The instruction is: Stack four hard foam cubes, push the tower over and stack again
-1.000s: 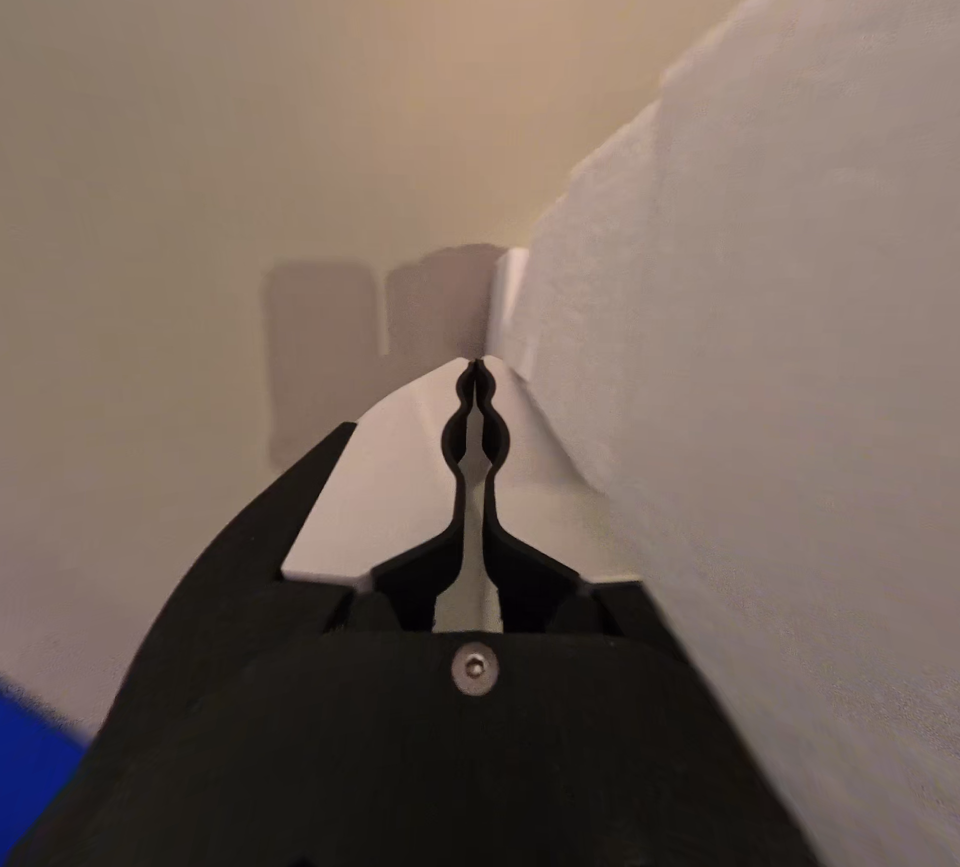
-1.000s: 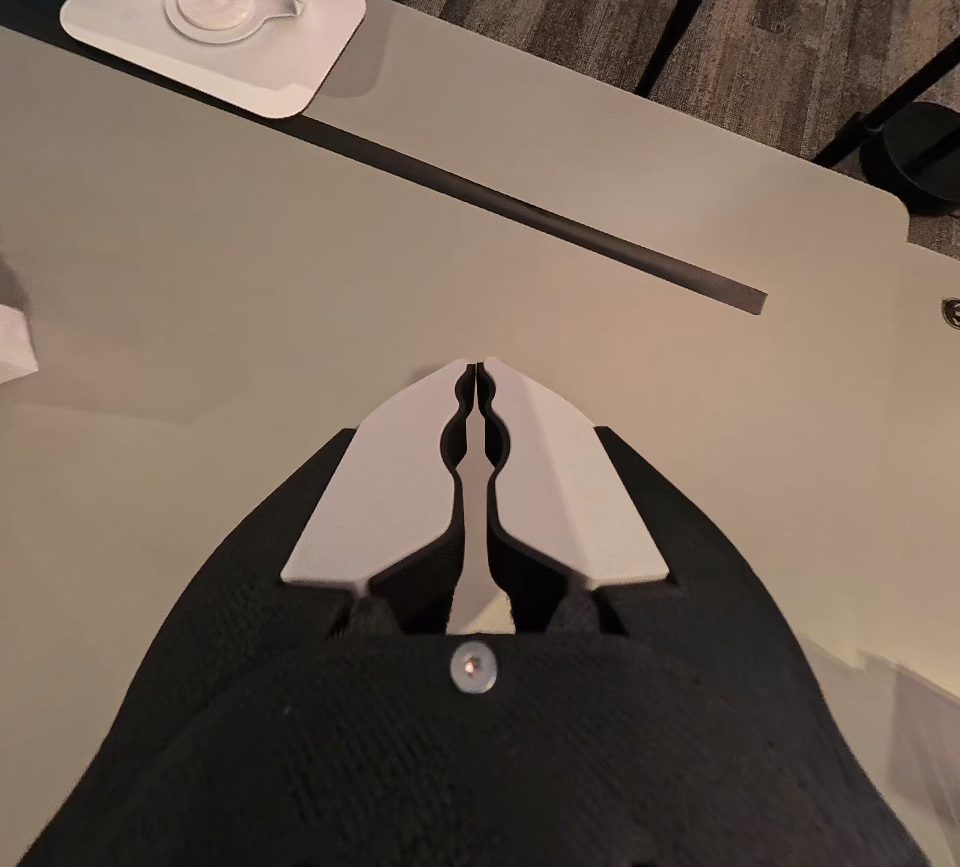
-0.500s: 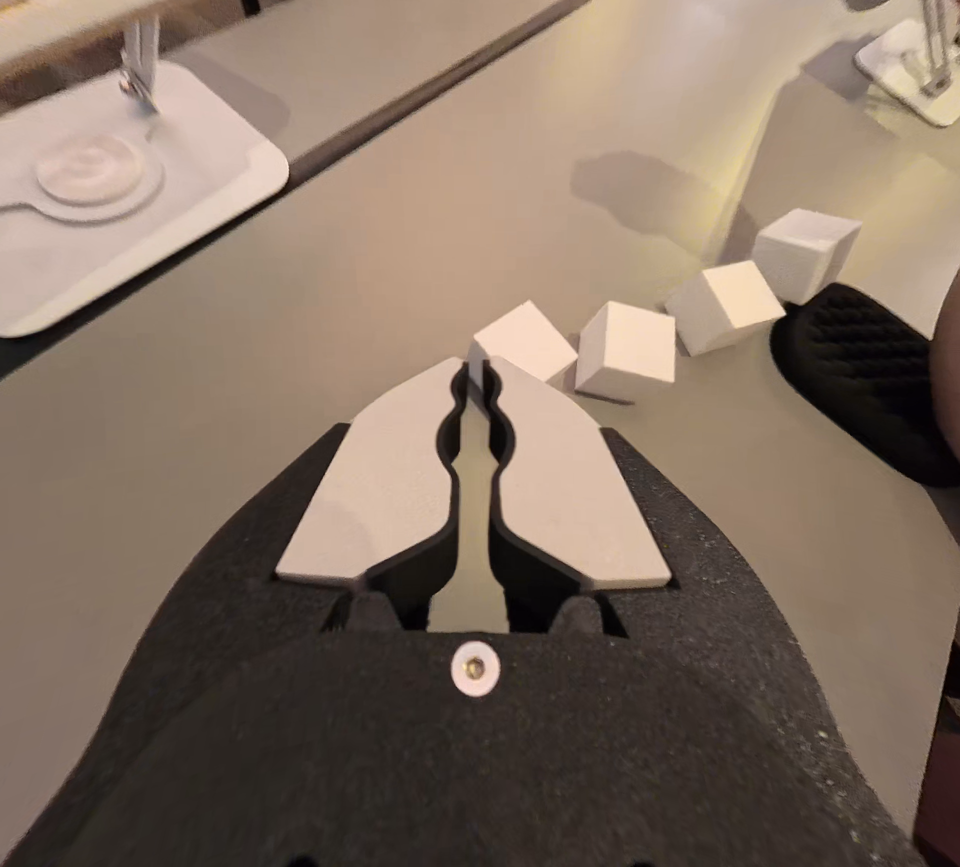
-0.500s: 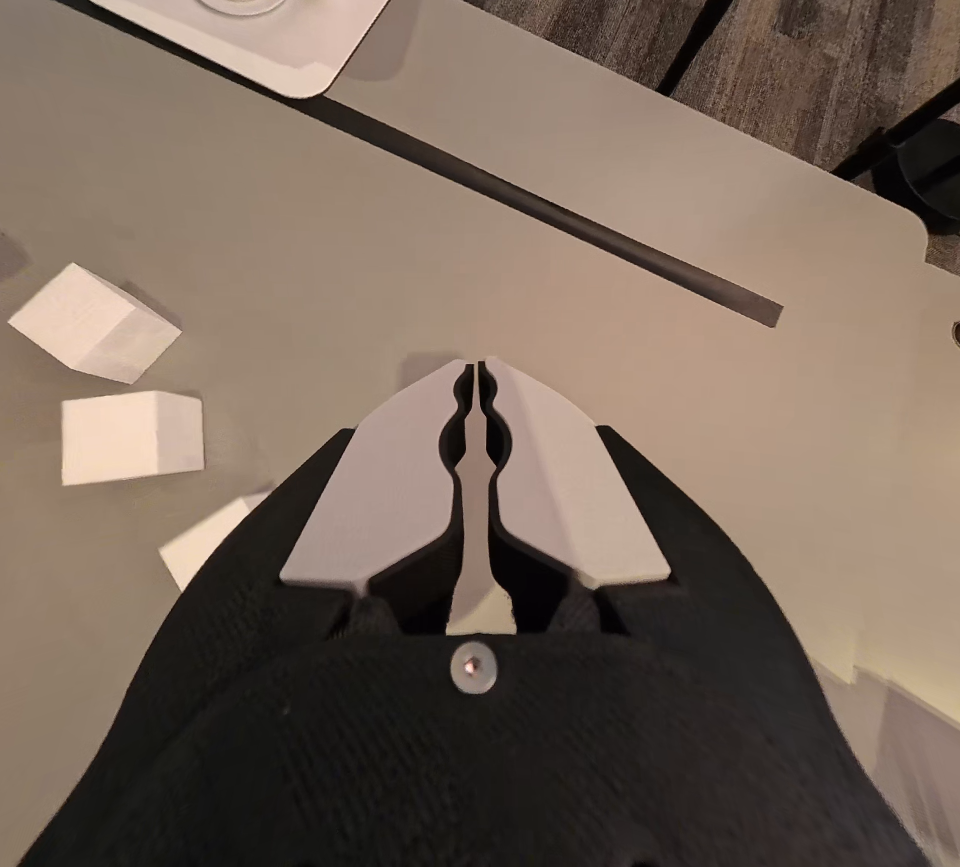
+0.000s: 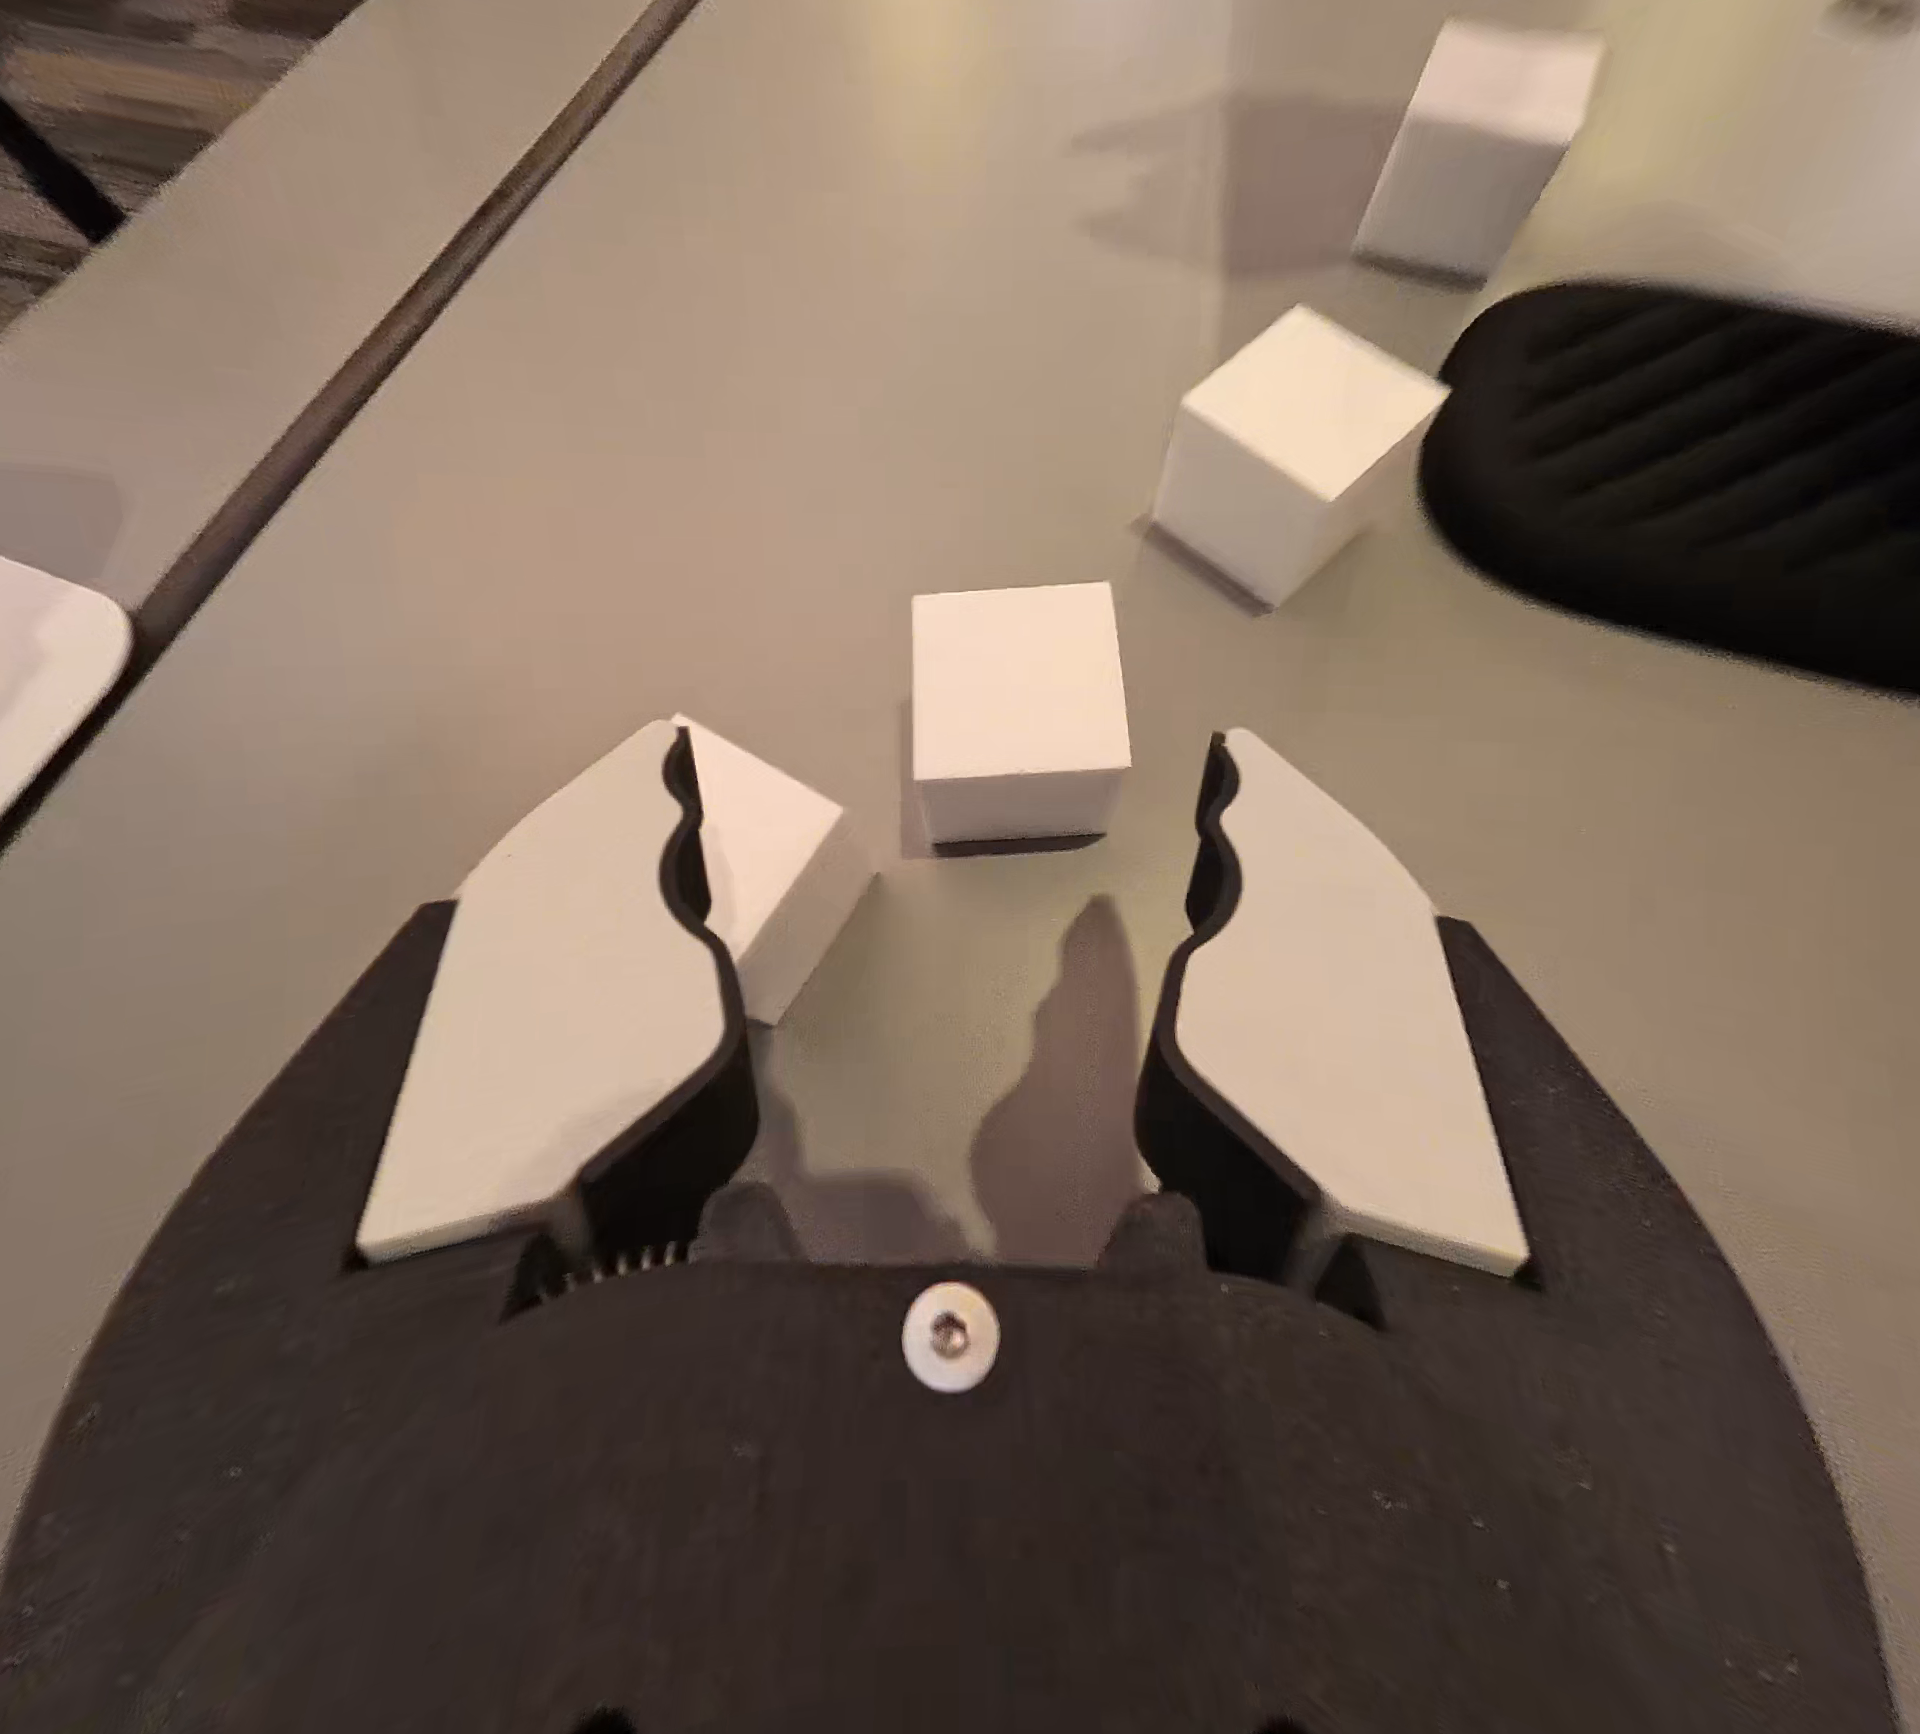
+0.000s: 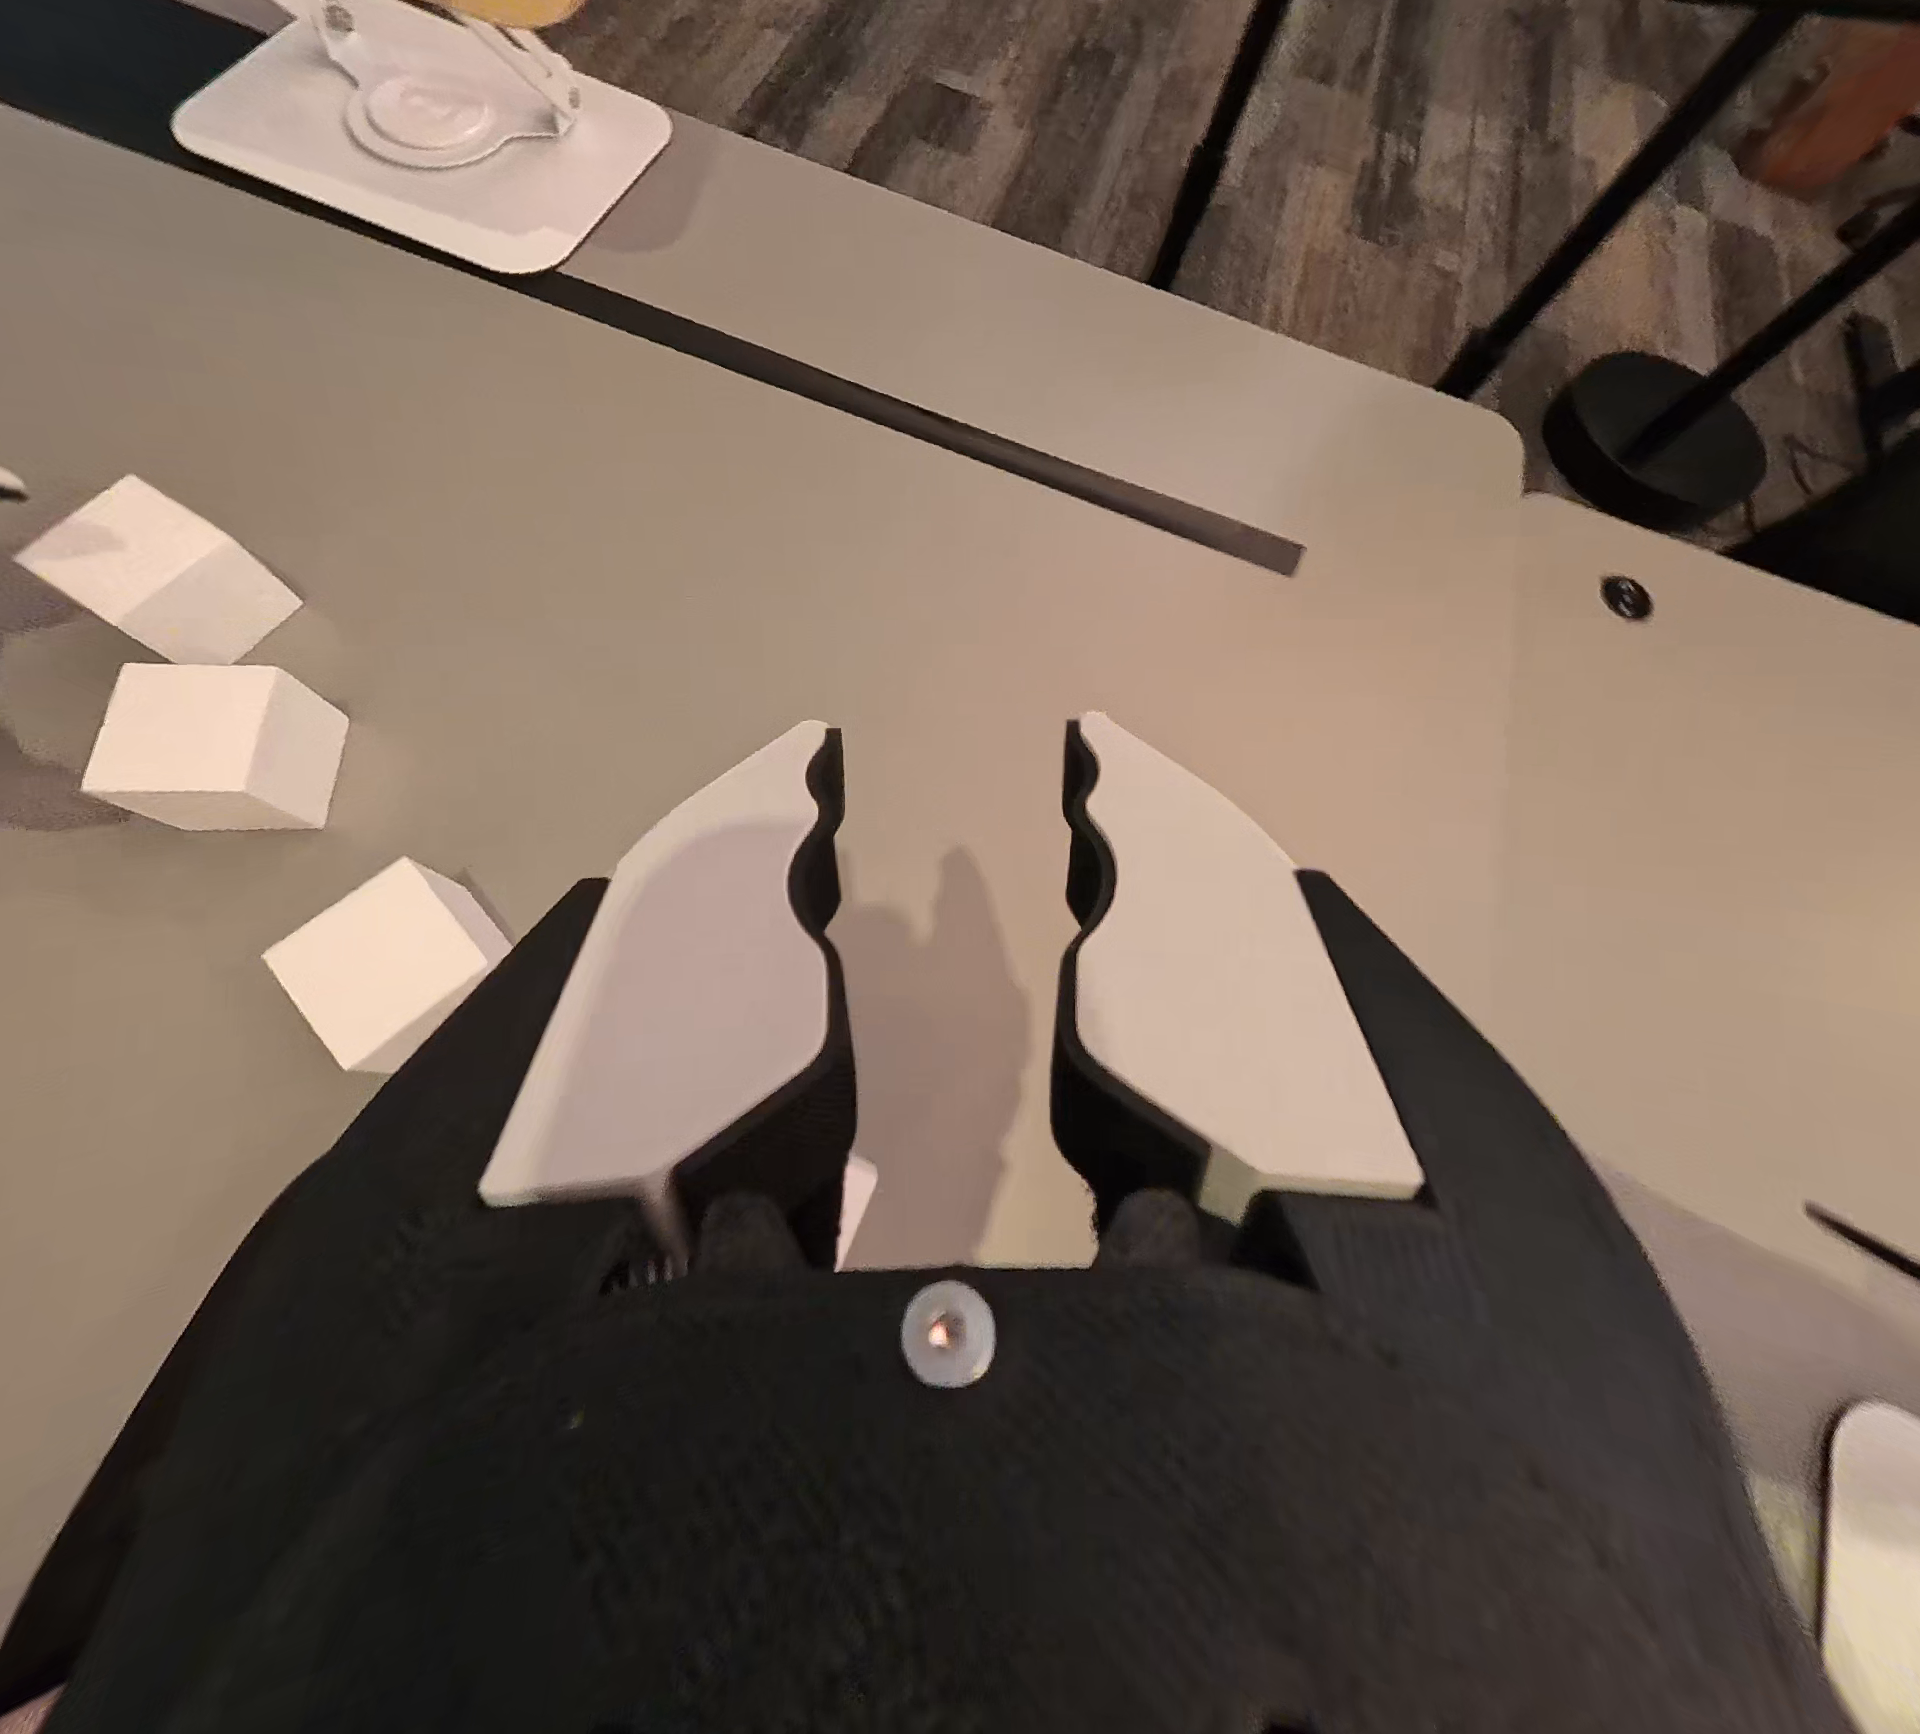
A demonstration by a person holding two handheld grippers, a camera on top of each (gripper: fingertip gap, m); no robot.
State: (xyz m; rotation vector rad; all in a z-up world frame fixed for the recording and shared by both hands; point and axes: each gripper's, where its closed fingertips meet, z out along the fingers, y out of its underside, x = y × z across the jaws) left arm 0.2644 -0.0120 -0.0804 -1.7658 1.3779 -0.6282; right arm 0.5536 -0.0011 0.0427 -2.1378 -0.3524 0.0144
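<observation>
my left tool (image 5: 945,749): spread wide, holding nothing, low over the desk (image 5: 623,437)
my right tool (image 6: 951,734): spread, holding nothing, above bare desk
nearest cube (image 5: 779,863): tilted, partly behind my left tool's left finger
second cube (image 5: 1013,723): just ahead of the gap
third cube (image 5: 1288,448): farther right, beside my right tool's black body
fourth cube (image 5: 1475,157): farthest, blurred
cubes overall: scattered, none stacked
screen stand (image 6: 416,157): far desk edge

Matte grey rectangular table (image 6: 1039,479), rounded corner toward dark wood-pattern floor. Long dark slot (image 6: 935,427) runs parallel to far edge.

On table:
- four white hard foam cubes (image 5: 1013,728), scattered singly in loose row, none stacked, none touching;
- white flat stand base (image 6: 416,167), beyond slot, at far edge;
- small dark round fitting (image 6: 1626,595), near corner.
</observation>
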